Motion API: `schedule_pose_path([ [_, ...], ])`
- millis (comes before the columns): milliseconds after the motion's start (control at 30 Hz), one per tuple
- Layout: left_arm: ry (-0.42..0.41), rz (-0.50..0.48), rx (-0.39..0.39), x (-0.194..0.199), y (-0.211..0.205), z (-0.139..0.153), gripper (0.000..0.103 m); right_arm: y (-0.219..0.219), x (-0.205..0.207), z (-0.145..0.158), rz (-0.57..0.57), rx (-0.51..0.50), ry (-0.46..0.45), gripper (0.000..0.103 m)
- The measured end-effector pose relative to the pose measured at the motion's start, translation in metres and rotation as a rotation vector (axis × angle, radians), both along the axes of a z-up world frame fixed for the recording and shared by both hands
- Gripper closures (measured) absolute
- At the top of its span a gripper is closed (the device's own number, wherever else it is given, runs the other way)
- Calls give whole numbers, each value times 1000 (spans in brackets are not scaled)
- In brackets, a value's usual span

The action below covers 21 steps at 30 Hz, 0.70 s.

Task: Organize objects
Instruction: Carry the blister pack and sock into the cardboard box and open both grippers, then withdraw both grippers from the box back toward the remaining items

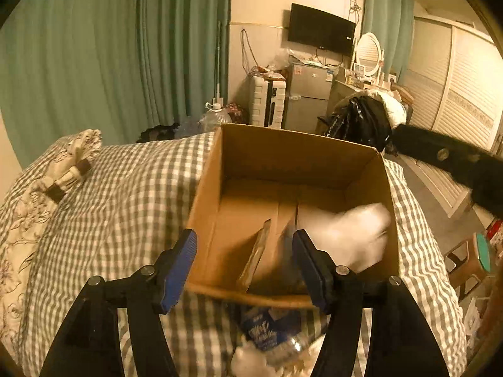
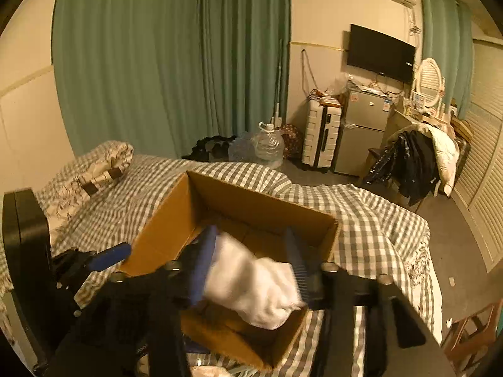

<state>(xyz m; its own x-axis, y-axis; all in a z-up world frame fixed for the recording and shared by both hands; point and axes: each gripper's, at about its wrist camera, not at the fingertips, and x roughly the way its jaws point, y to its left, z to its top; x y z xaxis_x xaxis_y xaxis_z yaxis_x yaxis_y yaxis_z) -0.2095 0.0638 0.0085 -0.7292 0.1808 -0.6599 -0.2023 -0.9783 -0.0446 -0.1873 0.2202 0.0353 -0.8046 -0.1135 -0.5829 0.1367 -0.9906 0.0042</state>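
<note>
An open cardboard box (image 1: 301,160) stands on the checked bed; it also shows in the right wrist view (image 2: 251,204). A white cloth (image 1: 352,235) is blurred inside the box at its right side. In the right wrist view the cloth (image 2: 251,286) lies between the blue pads of my right gripper (image 2: 251,251), whose jaws stand wide apart over the box. My left gripper (image 1: 245,264) is open at the box's near wall, holding nothing. A clear object (image 1: 254,257) leans inside the box. A plastic bottle with a blue label (image 1: 273,333) lies on the bed below the left gripper.
The bed has a grey checked cover (image 1: 125,220) and a patterned pillow (image 1: 37,207) at left. Water jugs (image 2: 267,144), a white suitcase (image 2: 320,135), a small fridge (image 2: 364,132) and a clothes-covered chair (image 2: 418,163) stand beyond. A wooden stool (image 1: 465,264) is at right.
</note>
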Motion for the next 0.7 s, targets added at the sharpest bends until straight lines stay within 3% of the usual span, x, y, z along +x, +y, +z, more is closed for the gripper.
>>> schedule_pose_path([
  [167, 38, 54, 5, 31, -28, 26, 20, 5, 34, 31, -37, -15, 33, 34],
  [433, 91, 104, 9, 89, -67, 61, 9, 4, 105, 75, -74, 36, 74, 18],
  [500, 103, 114, 7, 105, -71, 65, 8, 1, 123, 79, -84, 55, 73, 13],
  [567, 108, 124, 6, 117, -76, 63, 0, -2, 140, 76, -94, 68, 65, 10],
  [700, 117, 135, -14, 141, -84, 50, 0, -3, 170, 58, -116, 64, 37, 5],
])
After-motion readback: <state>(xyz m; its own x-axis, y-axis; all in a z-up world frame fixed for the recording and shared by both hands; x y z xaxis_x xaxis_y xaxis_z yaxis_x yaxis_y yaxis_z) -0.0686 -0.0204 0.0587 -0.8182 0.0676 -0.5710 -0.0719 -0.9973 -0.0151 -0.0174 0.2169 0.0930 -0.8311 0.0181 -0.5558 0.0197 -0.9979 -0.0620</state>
